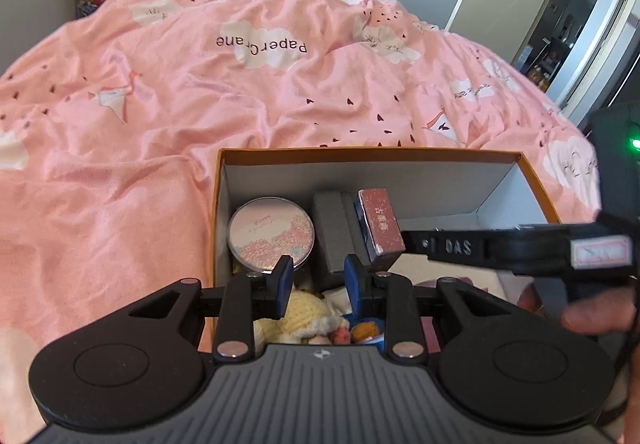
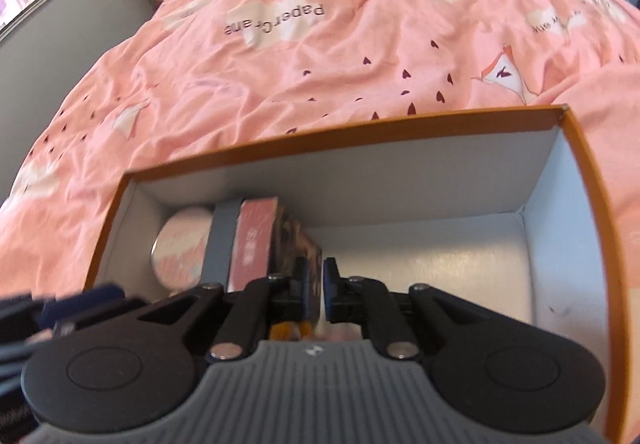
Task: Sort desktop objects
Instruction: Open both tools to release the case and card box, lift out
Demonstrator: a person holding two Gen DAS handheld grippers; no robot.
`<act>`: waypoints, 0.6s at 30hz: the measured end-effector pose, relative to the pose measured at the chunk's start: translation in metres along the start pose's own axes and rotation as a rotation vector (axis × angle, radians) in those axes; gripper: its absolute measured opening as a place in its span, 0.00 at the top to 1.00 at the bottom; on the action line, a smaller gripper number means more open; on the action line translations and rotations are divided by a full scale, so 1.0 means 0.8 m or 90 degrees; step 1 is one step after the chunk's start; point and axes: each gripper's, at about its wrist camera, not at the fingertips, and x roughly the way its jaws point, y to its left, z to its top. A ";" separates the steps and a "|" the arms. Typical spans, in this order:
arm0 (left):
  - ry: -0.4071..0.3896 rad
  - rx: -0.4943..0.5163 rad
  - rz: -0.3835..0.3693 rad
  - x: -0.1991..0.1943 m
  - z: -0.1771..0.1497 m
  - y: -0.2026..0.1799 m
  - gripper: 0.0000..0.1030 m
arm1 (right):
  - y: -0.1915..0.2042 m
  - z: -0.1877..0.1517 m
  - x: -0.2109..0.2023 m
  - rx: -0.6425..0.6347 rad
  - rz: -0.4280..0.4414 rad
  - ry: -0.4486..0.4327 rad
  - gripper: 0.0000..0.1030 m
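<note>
Right claw (image 2: pixel 316 286) slightly parted, nothing gripped; left claw (image 1: pixel 318 282) released. Pink card box (image 2: pixel 256 240) easily toppled if clipped in orange box (image 2: pixel 592 204).

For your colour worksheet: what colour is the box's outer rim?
Orange, on the box; clearest in the right wrist view.

Ahead of the right gripper (image 2: pixel 316 290) jaws, box (image 2: pixel 576 148) floor lies bare to the right wall. Left of them a red packet (image 2: pixel 256 240), grey block (image 2: pixel 222 240) and round tin (image 2: pixel 182 244) crowd the corner.
</note>
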 end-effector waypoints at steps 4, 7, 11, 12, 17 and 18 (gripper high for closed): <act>-0.011 0.009 0.007 -0.020 -0.008 -0.014 0.70 | 0.008 -0.020 -0.031 -0.034 -0.006 -0.015 0.82; -0.025 0.010 0.013 -0.037 -0.016 -0.022 0.70 | 0.016 -0.036 -0.054 -0.062 -0.018 -0.034 0.78; -0.027 0.010 0.009 -0.058 -0.027 -0.028 0.70 | 0.025 -0.062 -0.084 -0.085 -0.042 -0.063 0.74; -0.028 0.010 0.007 -0.063 -0.031 -0.029 0.70 | 0.026 -0.068 -0.090 -0.084 -0.054 -0.068 0.73; -0.020 0.006 -0.001 -0.084 -0.051 -0.030 0.70 | 0.032 -0.091 -0.116 -0.102 -0.058 -0.105 0.64; -0.019 0.005 -0.002 -0.088 -0.056 -0.029 0.70 | 0.034 -0.095 -0.120 -0.106 -0.056 -0.111 0.64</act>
